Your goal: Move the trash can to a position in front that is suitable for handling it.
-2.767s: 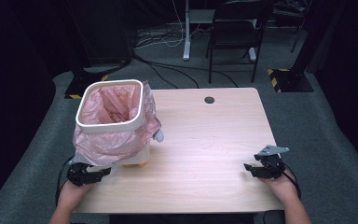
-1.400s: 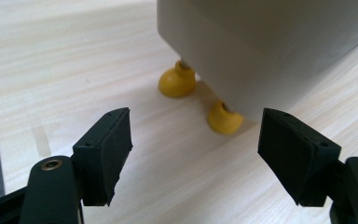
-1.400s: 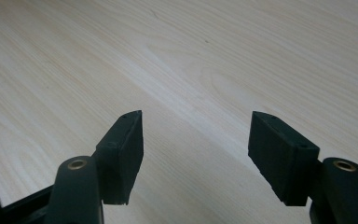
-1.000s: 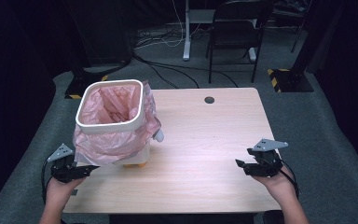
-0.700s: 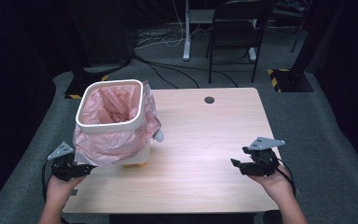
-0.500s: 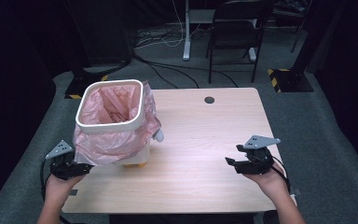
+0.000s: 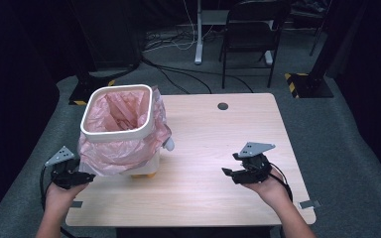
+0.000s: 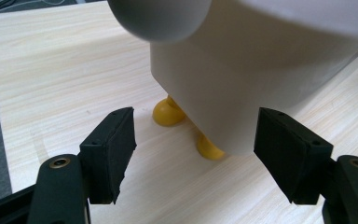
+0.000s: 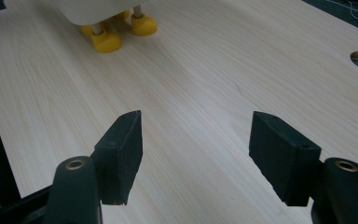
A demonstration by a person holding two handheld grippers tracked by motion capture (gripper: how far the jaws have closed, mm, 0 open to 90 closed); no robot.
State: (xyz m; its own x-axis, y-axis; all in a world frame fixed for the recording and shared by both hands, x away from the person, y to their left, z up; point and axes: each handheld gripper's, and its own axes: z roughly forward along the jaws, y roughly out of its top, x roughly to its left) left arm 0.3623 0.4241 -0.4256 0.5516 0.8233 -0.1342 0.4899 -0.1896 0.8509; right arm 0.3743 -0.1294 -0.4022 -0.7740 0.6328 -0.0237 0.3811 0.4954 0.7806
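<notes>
Since the earlier high view, the right gripper (image 7: 234,172) is being carried leftward across the table (image 7: 213,144) toward the bin (image 7: 121,130), while the left gripper (image 7: 82,177) is being kept nearly where it was, low at the bin's near-left corner.

Nearest, in the left gripper view, the left gripper's jaws are being held wide, having just been closing a touch; the bin's white lower body (image 8: 261,70) and its yellow feet (image 8: 168,112) are being framed just beyond the pads, w/ nothing pressed between them. Right gripper's jaws are also being held wide apart and empty over bare wood, well apart from the bin; its yellow feet (image 9: 105,39) are being seen farther off in the right gripper view.

Bin is standing upright on the table's left part, lined w/ a pink bag (image 7: 124,151) that is folded over the white rim (image 7: 116,134) and is hanging loose round the body.

Step judged in hand: approach to the bin from both sides, prob. to deal w/ the bag. Next move is judged to call for the right gripper being brought on to the bin's right side, and a fold of bag or the rim being taken w/out the bin being tipped on its small feet.
</notes>
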